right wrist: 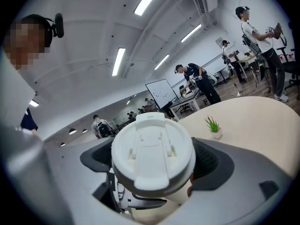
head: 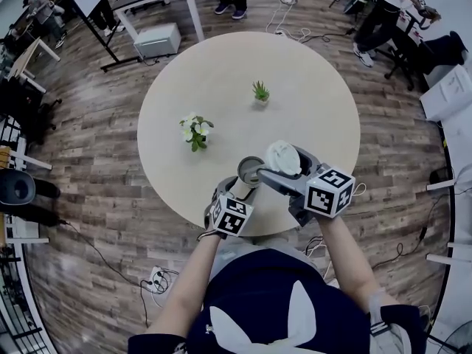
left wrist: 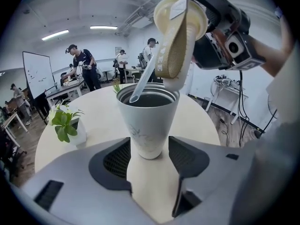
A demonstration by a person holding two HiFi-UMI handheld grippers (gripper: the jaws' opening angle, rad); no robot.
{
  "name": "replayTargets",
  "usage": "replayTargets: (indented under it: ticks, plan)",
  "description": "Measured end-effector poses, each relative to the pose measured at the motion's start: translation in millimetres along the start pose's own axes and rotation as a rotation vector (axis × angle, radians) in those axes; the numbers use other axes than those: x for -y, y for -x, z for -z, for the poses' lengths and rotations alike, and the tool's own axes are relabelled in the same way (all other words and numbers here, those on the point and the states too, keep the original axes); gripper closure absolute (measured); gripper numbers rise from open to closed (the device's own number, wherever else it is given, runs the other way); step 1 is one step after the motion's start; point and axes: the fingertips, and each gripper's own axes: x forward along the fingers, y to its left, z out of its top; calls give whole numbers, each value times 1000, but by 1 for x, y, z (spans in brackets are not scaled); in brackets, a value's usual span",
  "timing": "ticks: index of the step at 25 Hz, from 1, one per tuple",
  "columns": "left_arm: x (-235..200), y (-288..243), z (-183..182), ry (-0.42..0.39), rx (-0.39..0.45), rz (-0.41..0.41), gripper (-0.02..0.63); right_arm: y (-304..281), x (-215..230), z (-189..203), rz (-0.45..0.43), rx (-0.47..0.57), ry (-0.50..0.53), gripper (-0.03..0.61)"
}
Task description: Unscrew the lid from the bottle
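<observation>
From the head view, the person stands at the near edge of the round table (head: 310,72), and the bottle (head: 249,169) stands upright just inside that edge. The left gripper (head: 237,190) clasps it low down. The right gripper (head: 285,169) carries the lid (head: 282,155) above the open mouth and a little to its right. A pot of flowers (head: 195,131) and a small green plant (head: 260,92) sit farther out, well apart from the work.

In the left gripper view, both pads rest against the bottle's lower wall, with its foot on the table. The lid hangs tilted overhead, already off the threads, and its straw (left wrist: 145,81) reaches down inside the rim.

In the right gripper view, the lid fills the gap between the jaws, pinched by its sides, top face toward the camera.

I'd judge the unscrewing done and only the lift-off left. Raise the lid straight up until the straw tip clears the rim, keep the low grip firm so the bottle doesn't tip, and only then swing the lid aside
</observation>
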Motion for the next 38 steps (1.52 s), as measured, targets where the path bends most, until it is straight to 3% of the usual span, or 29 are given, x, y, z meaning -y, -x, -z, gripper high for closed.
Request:
replayTargets:
  ticks: [7, 14, 18, 38]
  plan:
    - [0, 26, -11, 61, 77, -13, 394, 16, 6, -1, 23, 39, -21, 85]
    - [-17, 47, -15, 107, 110, -41, 524, 23, 10, 0, 53, 73, -49, 86]
    - [-25, 56, -20, 125, 128, -41, 564, 32, 12, -2, 87, 106, -71, 84]
    - [-23, 90, -61, 68, 243, 39, 591, 49, -11, -4, 207, 207, -44, 86]
